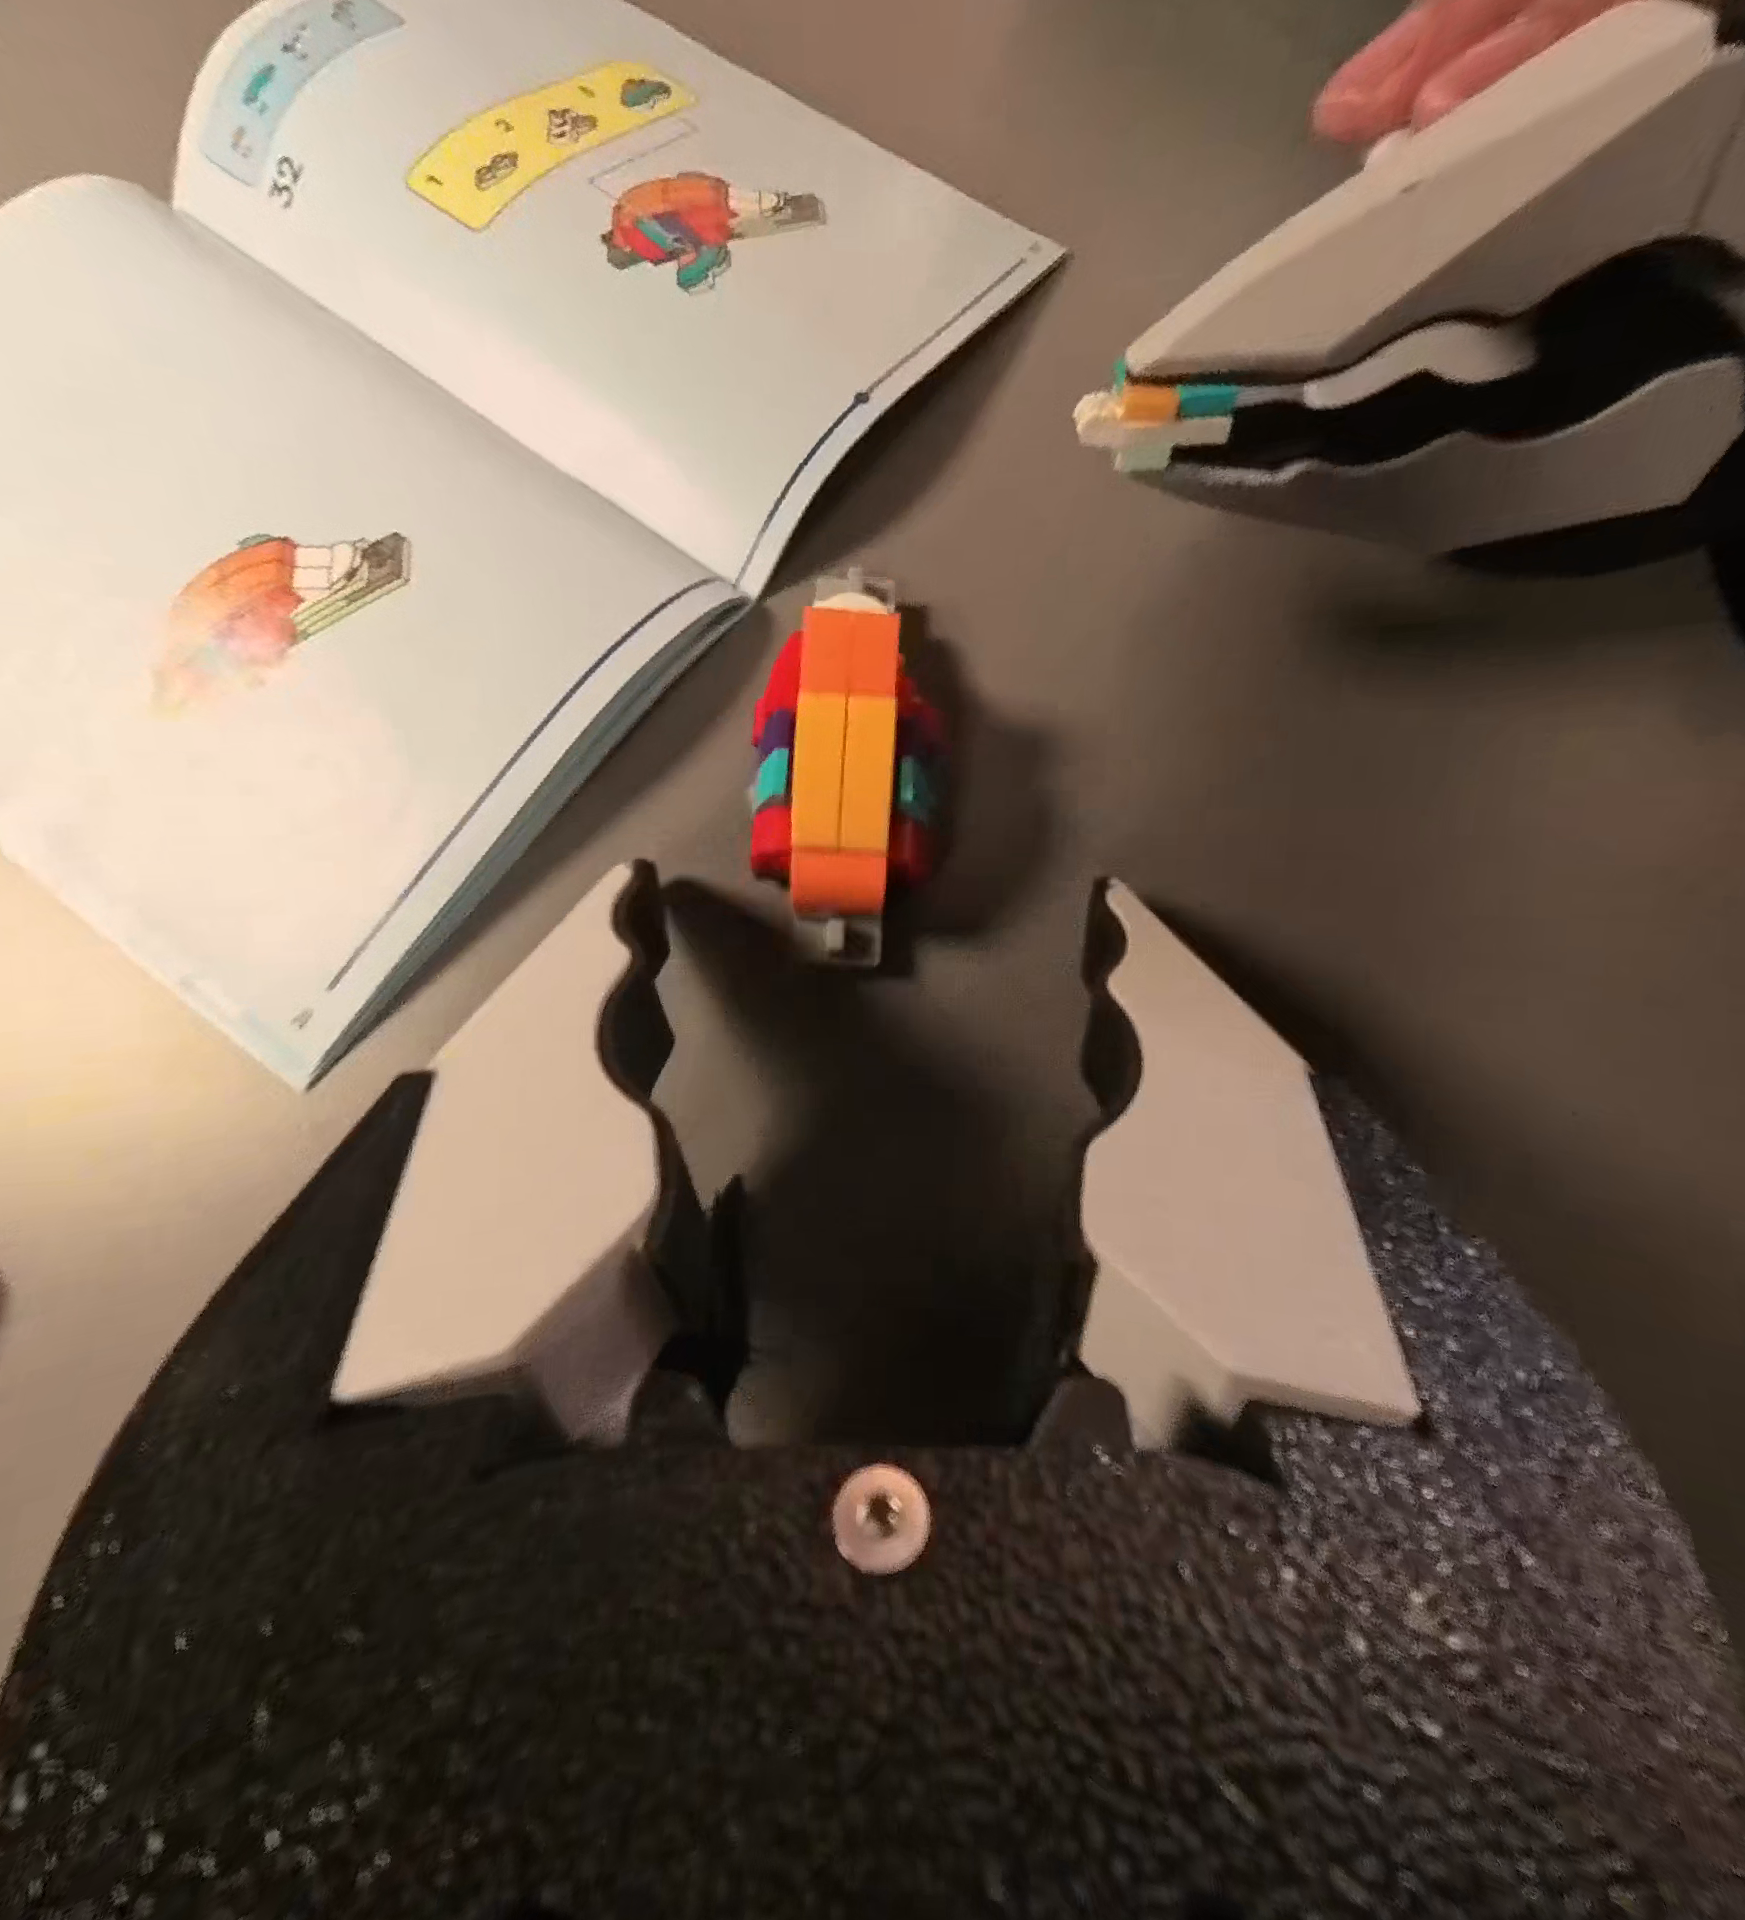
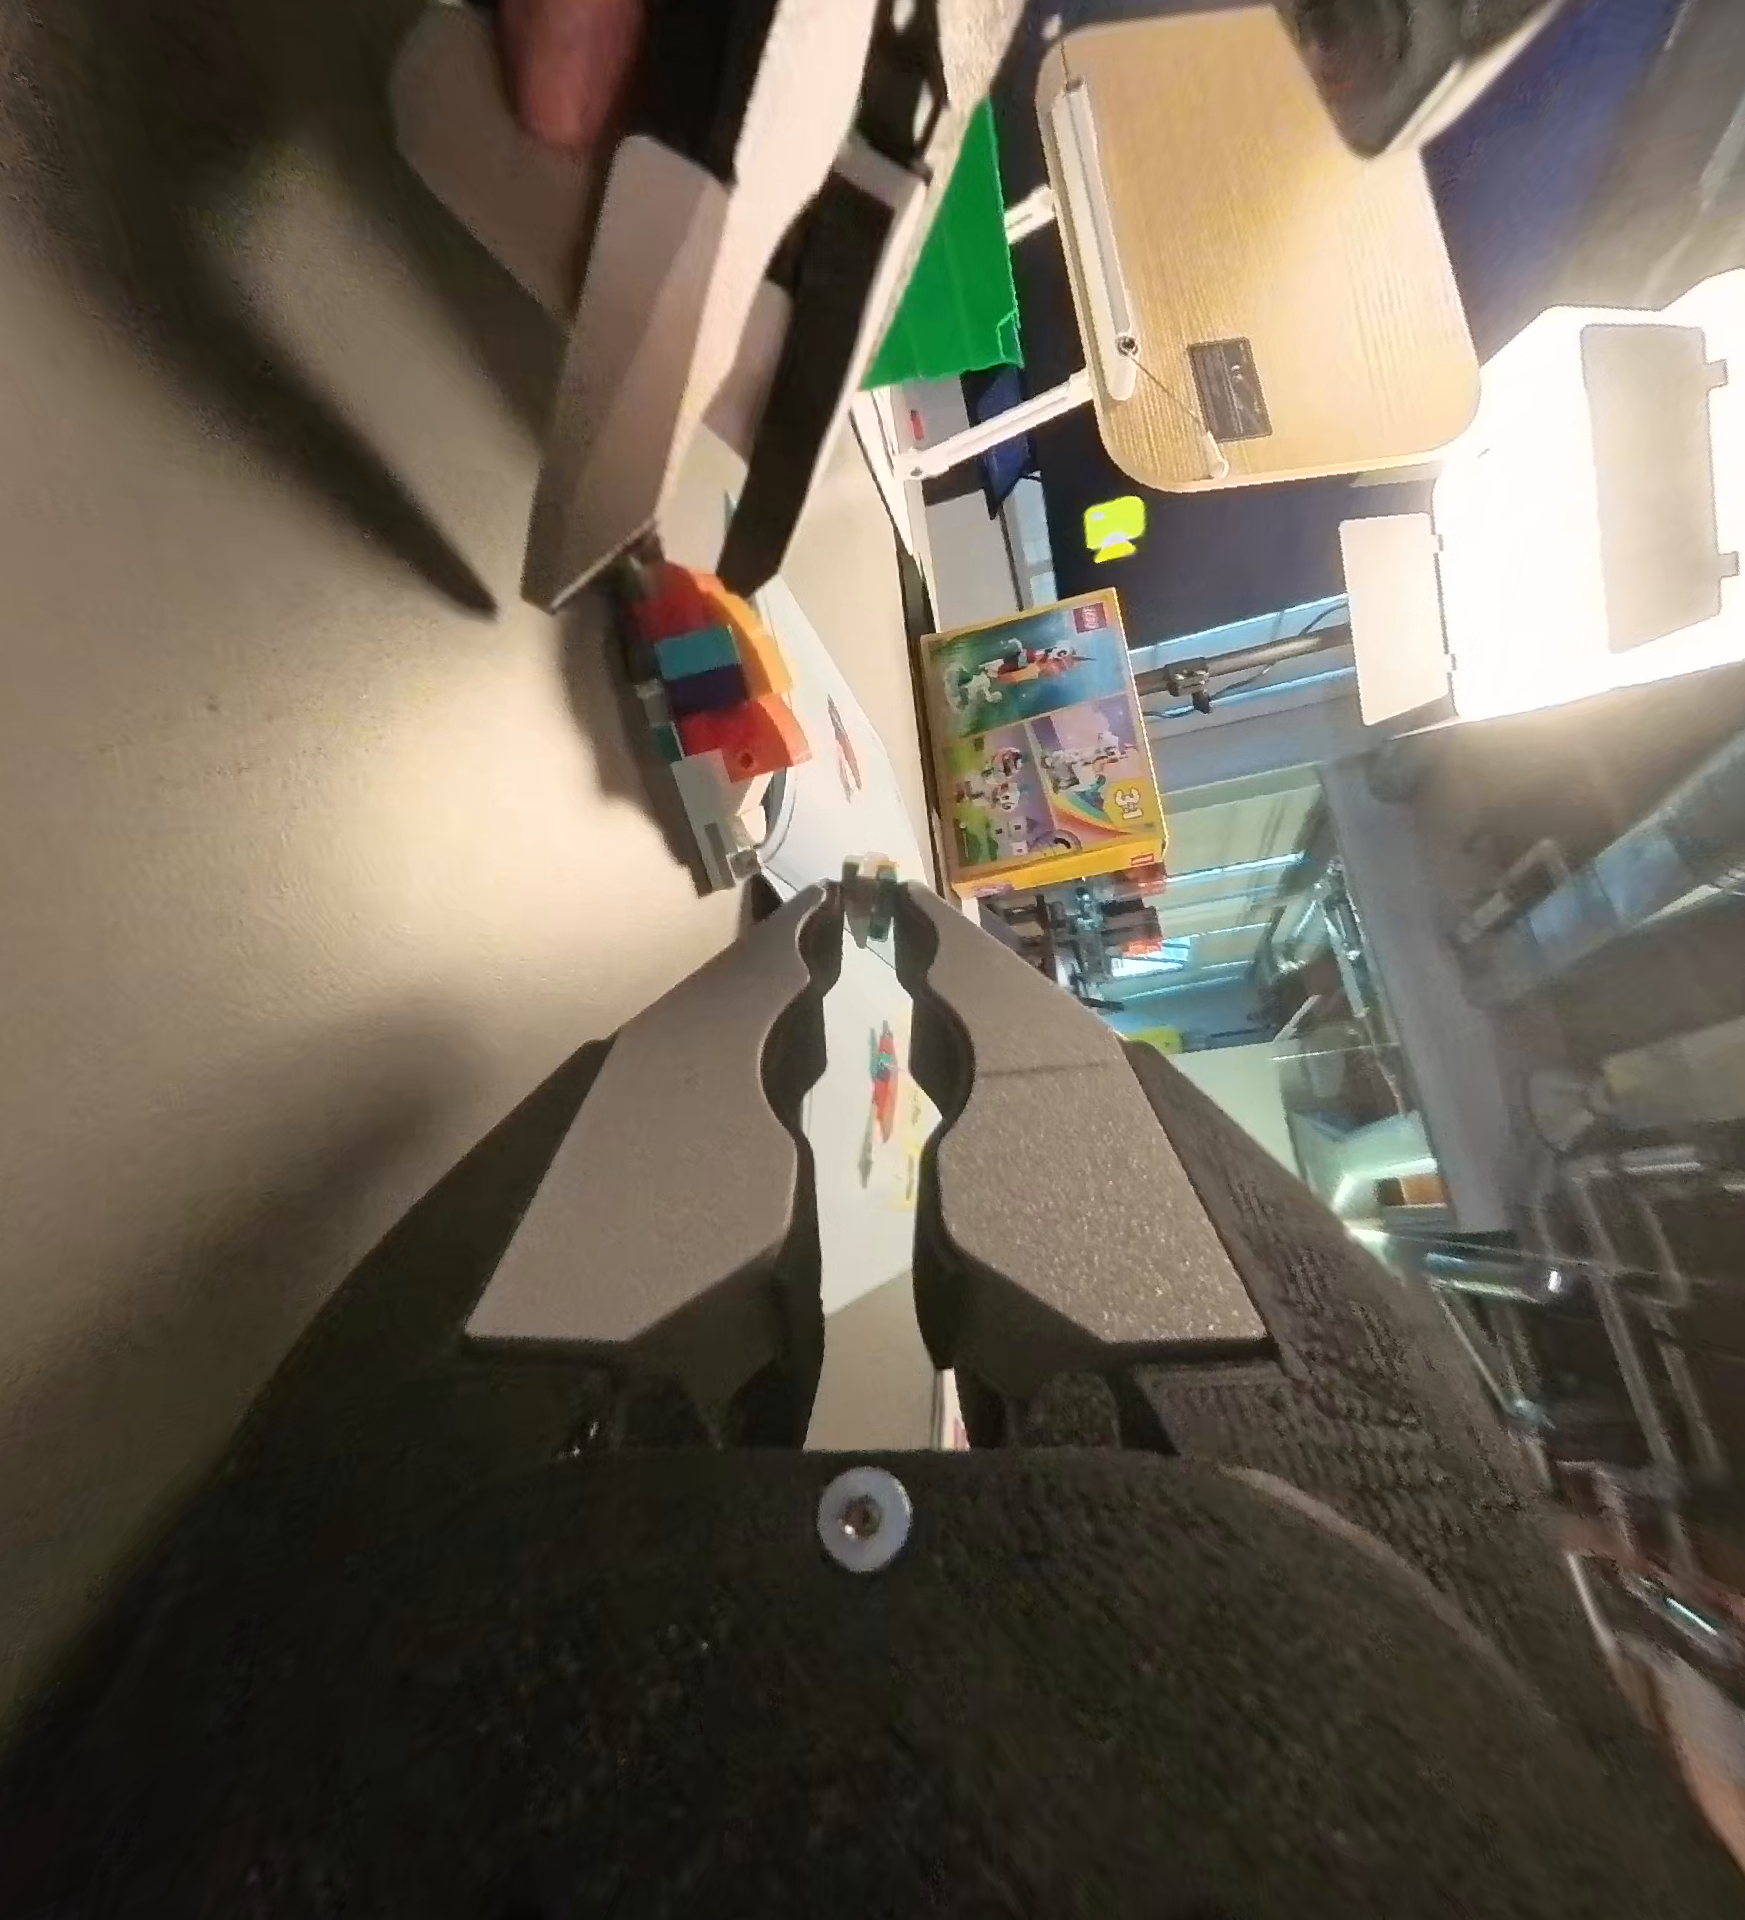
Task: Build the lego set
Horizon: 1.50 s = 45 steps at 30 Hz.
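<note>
Two grippers: left gripper [image 1: 873, 914] spread wide, empty, just behind the model [image 1: 847, 769], likely to steady it.
Right gripper [image 2: 863, 902]: clamps a small sub-assembly [image 1: 1148, 410] beside the model, probably to attach.
Booklet [image 1: 348, 582]: open beside the model, for reference.

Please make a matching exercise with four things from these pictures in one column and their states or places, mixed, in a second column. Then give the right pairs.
1. left gripper
2. right gripper
3. orange lego body
4. instruction booklet

A. lies open on the table
B. shut on a small lego piece
C. open, holding nothing
D. rests on the table beside the booklet, in front of the open jaws

Pairs: 1-C, 2-B, 3-D, 4-A
</note>
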Each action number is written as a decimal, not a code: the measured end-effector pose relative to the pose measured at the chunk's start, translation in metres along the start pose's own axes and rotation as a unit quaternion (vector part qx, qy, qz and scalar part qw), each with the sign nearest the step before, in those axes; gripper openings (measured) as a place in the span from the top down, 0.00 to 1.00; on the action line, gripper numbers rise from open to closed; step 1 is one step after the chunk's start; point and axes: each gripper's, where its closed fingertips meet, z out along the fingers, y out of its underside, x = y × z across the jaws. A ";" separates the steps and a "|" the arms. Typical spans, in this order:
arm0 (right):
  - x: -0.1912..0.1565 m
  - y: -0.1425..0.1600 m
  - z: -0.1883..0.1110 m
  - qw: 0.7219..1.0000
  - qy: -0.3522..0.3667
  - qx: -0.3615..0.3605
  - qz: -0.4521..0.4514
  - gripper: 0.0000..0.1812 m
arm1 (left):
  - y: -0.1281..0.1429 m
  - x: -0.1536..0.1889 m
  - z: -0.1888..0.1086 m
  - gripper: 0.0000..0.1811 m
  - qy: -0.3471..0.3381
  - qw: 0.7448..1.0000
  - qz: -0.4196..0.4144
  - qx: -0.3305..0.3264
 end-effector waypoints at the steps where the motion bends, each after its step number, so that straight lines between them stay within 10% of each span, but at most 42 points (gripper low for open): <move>1: 0.000 -0.001 0.000 1.000 -0.001 0.003 0.005 0.96 | 0.001 0.001 -0.003 0.57 0.000 1.000 0.004 0.004; 16: -0.003 -0.007 -0.001 0.999 -0.015 0.021 0.026 0.96 | -0.001 -0.003 -0.001 0.92 0.029 0.999 0.021 0.034; 31: -0.025 -0.030 0.003 0.993 -0.071 0.018 -0.089 0.96 | -0.012 0.023 -0.004 0.92 0.194 0.944 -0.259 0.056; 45: -0.033 -0.032 0.006 0.984 -0.072 0.005 -0.161 0.96 | -0.015 0.023 -0.008 0.92 0.208 0.939 -0.264 0.080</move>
